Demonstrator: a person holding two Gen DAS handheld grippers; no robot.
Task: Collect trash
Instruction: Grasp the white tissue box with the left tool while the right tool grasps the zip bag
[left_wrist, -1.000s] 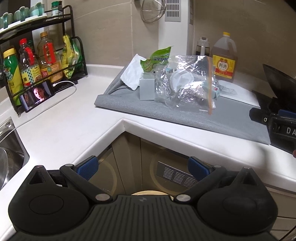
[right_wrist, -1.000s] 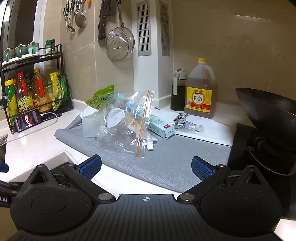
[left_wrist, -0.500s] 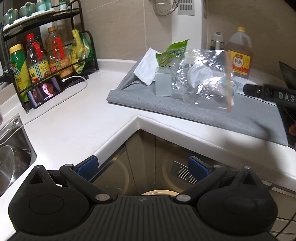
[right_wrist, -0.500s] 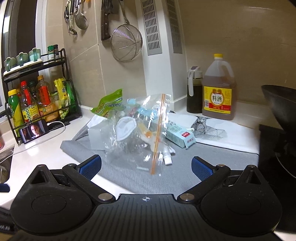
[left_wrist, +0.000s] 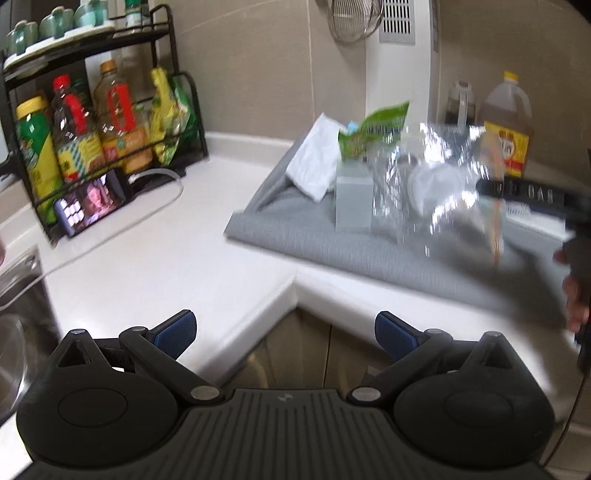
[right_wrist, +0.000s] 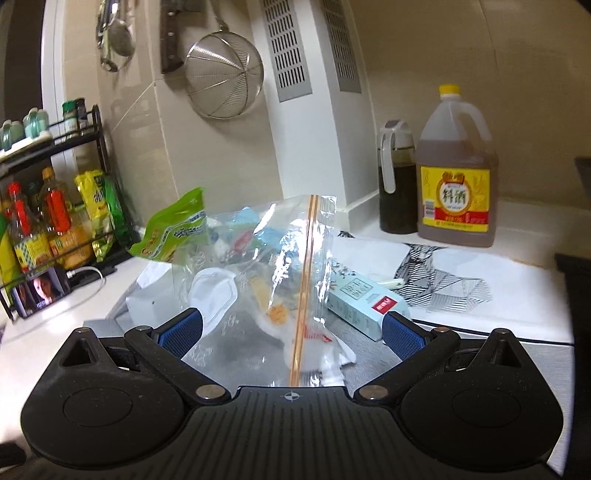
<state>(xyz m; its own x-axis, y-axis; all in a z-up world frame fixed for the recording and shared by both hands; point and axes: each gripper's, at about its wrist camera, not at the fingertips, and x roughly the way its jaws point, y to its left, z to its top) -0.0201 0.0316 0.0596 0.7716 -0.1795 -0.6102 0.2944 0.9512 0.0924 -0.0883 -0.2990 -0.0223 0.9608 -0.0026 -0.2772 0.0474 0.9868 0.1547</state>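
On the white surface (right_wrist: 55, 317) lies a grey mat (left_wrist: 314, 243). On the mat stands a clear zip-top plastic bag of trash (right_wrist: 266, 280), with a green snack wrapper (right_wrist: 173, 229) at its left and a pale blue carton (right_wrist: 360, 299) at its right. Behind the carton, by the wall, stand a large amber jug (right_wrist: 456, 177) and a dark bottle (right_wrist: 395, 181) to its left. A black wire rack of bottles (left_wrist: 92, 122) stands at the far left.

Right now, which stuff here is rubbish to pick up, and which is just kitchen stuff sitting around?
Rubbish for the job:
- clear zip bag with scraps inside
- green snack wrapper
- small blue carton
- crumpled white tissue

Just sitting around:
- cooking wine jug
- dark sauce bottle
- hanging strainer
- phone
- bottle rack
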